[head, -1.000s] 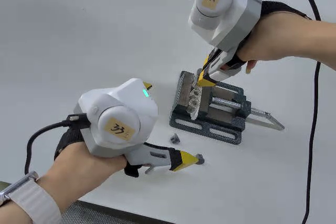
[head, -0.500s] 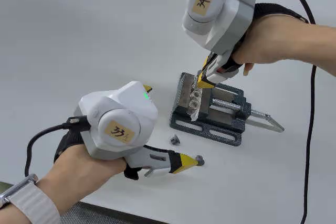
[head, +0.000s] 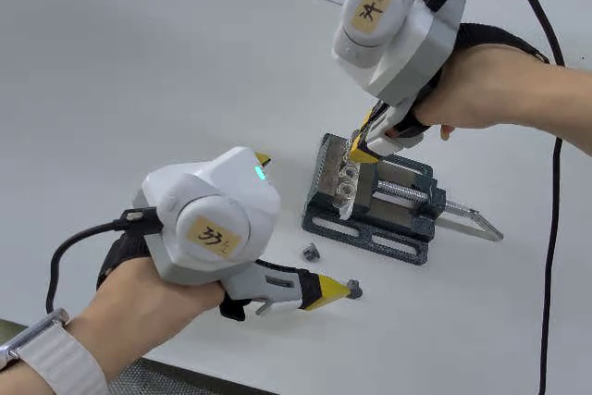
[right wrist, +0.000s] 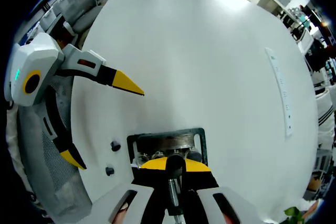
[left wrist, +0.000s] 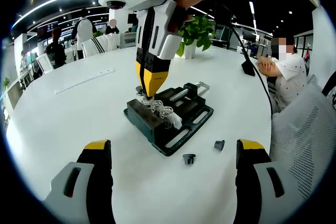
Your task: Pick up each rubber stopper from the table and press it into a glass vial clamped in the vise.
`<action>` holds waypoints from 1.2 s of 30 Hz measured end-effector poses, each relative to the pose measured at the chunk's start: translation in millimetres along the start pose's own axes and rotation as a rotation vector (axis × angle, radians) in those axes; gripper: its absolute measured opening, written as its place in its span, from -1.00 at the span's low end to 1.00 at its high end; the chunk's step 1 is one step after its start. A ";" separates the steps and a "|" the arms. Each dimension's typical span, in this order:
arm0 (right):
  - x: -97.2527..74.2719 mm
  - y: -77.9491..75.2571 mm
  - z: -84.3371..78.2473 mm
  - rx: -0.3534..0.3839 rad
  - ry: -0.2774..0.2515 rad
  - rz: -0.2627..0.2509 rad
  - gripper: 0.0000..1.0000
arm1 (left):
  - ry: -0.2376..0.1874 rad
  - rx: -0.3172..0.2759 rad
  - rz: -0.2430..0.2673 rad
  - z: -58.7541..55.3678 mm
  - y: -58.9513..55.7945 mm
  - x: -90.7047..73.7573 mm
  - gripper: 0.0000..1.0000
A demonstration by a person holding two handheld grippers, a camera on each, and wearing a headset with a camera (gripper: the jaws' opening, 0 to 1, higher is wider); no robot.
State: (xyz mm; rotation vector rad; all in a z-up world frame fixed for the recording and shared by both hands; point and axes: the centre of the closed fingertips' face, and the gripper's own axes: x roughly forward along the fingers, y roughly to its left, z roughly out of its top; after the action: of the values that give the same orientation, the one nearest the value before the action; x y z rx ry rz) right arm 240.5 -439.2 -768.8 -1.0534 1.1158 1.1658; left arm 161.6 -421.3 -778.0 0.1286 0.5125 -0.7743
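Two rubber stoppers [left wrist: 189,158] lie loose on the counter [head: 139,71] just beside the vise [head: 407,219], ahead of the released left tool [left wrist: 174,146], held low and nearly level; right tool [head: 359,151], clenched, points steeply down onto the clamped vials [head: 347,182].

I hold the left gripper [left wrist: 174,145] low and close to me, lying roughly level and pointing off to my right. Its jaws are spread wide (the yellow tips sit far apart in its own view), and my left hand [head: 153,298] is wrapped around the grip from below. The right gripper [head: 362,149] is higher and farther out, tilted steeply down with its two yellow tips pressed together into one point; my right hand [head: 472,85] clasps it from the right, with the right forearm [head: 555,104] reaching in from the edge of the head view.
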 end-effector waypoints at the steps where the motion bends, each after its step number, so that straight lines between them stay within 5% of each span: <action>1: 0.3 -0.5 0.1 0.006 -0.001 0.004 -0.95 | 0.001 0.000 0.000 -0.6 0.1 -0.1 0.97; 36: -1.5 -2.0 -1.4 -0.039 -0.054 0.061 -0.85 | 0.014 -0.011 -0.004 -6.7 2.7 1.0 0.92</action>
State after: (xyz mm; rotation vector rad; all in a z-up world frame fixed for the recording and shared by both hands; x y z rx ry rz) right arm 242.3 -441.0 -767.5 -1.0178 1.0937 1.2613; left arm 161.4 -417.9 -784.5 0.1231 0.5300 -0.7750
